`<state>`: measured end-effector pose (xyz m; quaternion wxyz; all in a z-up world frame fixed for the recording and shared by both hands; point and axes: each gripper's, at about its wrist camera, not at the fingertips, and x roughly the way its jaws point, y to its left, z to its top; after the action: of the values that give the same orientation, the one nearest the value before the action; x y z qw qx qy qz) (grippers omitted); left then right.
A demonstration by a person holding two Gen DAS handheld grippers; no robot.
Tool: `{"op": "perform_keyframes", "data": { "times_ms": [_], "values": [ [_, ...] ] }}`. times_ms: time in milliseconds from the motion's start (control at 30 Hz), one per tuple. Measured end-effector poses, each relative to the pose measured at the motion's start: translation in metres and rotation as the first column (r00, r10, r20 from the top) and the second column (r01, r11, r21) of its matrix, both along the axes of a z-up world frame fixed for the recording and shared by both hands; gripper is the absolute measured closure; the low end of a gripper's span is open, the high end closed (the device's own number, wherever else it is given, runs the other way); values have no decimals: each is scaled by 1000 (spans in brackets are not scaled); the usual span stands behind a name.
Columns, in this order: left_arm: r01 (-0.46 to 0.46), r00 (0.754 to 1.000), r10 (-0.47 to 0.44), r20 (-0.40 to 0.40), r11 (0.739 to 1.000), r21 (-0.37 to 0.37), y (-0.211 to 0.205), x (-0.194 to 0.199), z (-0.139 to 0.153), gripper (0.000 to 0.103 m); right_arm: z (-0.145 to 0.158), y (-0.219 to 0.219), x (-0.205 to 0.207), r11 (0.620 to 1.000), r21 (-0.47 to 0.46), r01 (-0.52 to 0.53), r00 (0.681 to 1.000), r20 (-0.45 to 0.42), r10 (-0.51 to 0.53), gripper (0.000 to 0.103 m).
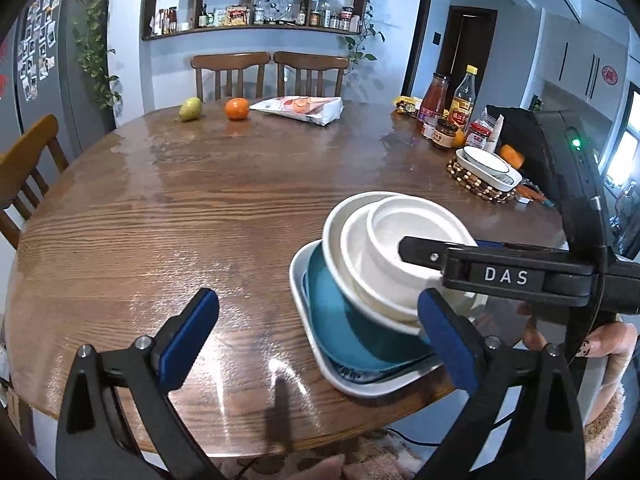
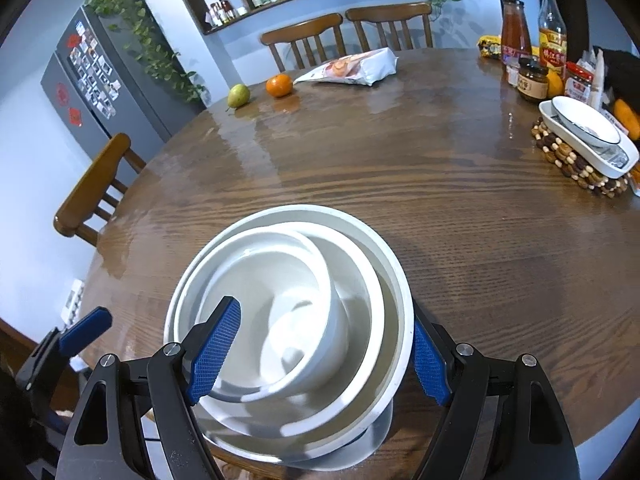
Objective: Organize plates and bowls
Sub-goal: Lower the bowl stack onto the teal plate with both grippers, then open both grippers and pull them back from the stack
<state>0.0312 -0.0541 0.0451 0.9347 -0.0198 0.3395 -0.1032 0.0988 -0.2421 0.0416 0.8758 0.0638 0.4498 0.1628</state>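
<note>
White bowls (image 2: 288, 316), three of them nested with the smallest innermost, sit tilted on a blue plate (image 1: 344, 320), which lies in a white square dish (image 1: 316, 344) at the near edge of the wooden tabletop (image 1: 192, 208).

The right gripper (image 2: 326, 356) straddles the stack. One blue pad reaches inside the bowls, over the rim of the small one. The other pad stands just outside the wall of the largest bowl. Whether the pads actually press on the bowls cannot be told, so a firm hold is not certain. In the left wrist view its black finger lies across the top of the small bowl.

The left gripper (image 1: 320, 340) is spread wide with nothing between its pads. One pad hovers over bare wood to the left of the dish. The other is in front of the dish's right side, near the blue plate. Fingers of a hand (image 1: 592, 344) show behind it at the right.

Farther off on the right, another white dish (image 2: 592, 140) holding a shallow bowl rests on a beaded wooden mat (image 2: 576, 168). Behind it stand sauce bottles (image 2: 552, 28) and jars (image 2: 532, 80). Across the tabletop lie a pear (image 2: 239, 95), an orange (image 2: 279, 85) and a white snack bag (image 2: 352, 66). Wooden chairs (image 2: 344, 34) stand around it.
</note>
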Motion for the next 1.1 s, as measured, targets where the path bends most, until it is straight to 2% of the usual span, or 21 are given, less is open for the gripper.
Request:
{"op": "perform_keyframes", "data": {
  "times_ms": [133,267,400,600,800,1100],
  "values": [
    [-4,1000,4,-11,1000,0,2,-6,-5,2,1,-6,-13,998,-30,57,997,56,-56,20],
    [-1,1000,1,-27,1000,14,2,-11,-12,2,7,-13,-30,994,-19,111,986,128,-107,16],
    [-24,999,25,-24,999,46,-2,-17,-17,2,15,-16,-49,992,-20,128,972,203,-121,16],
    [-13,999,15,-41,999,44,1,-22,-22,2,16,-11,-77,992,-32,124,953,282,-110,12],
    [-7,999,10,-54,998,55,2,-26,-27,2,14,-13,-96,995,5,97,949,302,-94,11],
    [0,996,6,-89,998,63,2,-29,-38,2,4,-9,-104,996,-21,87,949,305,-76,11]
  ]
}}
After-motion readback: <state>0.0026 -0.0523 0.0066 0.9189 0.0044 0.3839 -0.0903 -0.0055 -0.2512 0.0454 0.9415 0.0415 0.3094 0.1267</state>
